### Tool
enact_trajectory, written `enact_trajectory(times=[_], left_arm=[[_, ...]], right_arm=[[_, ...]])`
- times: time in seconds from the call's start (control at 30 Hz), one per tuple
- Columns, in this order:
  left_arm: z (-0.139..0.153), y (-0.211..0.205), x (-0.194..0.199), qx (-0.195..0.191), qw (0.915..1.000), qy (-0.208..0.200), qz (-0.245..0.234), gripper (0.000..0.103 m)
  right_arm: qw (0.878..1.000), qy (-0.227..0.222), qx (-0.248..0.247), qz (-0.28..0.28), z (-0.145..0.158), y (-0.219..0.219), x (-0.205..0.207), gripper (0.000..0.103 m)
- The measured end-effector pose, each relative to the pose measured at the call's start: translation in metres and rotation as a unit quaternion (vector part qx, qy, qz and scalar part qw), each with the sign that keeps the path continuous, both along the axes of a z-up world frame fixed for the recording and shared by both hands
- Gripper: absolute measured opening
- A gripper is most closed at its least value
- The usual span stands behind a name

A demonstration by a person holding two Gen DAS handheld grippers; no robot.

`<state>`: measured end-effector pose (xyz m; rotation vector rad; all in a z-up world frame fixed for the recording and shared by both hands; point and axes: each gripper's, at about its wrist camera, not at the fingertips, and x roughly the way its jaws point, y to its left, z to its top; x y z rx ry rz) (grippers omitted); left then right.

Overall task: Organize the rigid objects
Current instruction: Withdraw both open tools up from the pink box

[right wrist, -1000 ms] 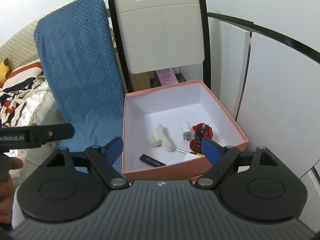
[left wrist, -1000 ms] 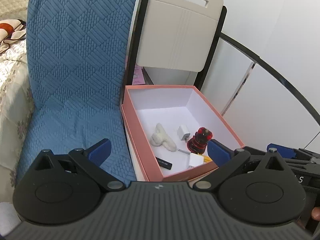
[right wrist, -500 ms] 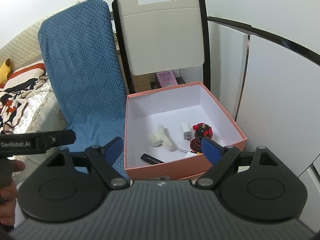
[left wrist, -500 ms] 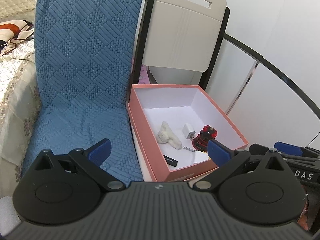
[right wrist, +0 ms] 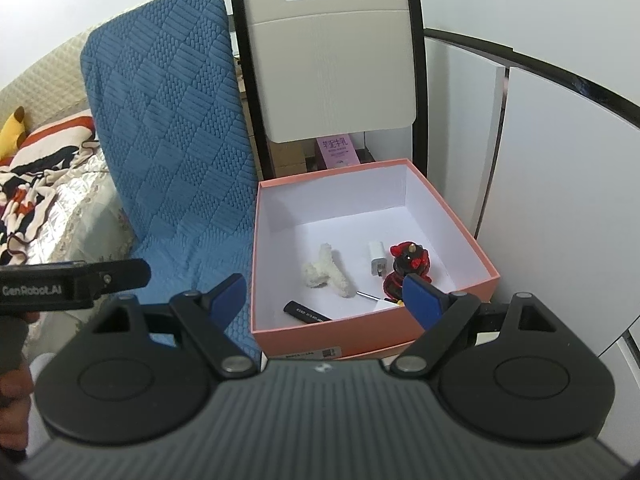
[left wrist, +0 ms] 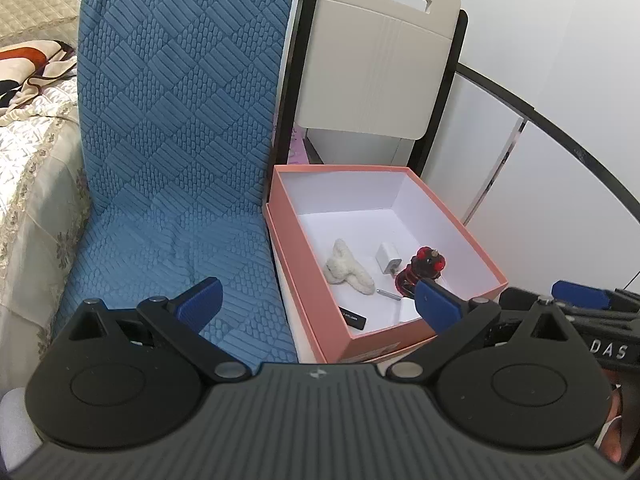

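Both grippers, left gripper [left wrist: 316, 300] and right gripper [right wrist: 324, 296], fingers spread, empty. Risk: wide fingers clipping pink box [right wrist: 360, 330] rim, toppling red figurine [right wrist: 408, 266].

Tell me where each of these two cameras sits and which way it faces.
Left wrist: rides the open left gripper, facing the pink box from its left; right gripper at right edge.
Right wrist: rides the open right gripper, facing the box head-on; left gripper at left.
Shared: box, blue cushion, folding chair.
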<state>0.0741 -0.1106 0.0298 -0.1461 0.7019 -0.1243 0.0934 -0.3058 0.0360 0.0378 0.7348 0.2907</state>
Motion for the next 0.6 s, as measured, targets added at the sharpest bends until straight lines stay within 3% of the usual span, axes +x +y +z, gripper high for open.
enact_trajectory(times=[0.6], left_arm=[[-0.0004, 0.0014, -0.0034, -0.014, 0.9999, -0.005, -0.004, 0.103]], right_arm=[[1.000, 0.014, -0.009, -0.004, -0.0055, 0.0027, 0.0003, 0.087]])
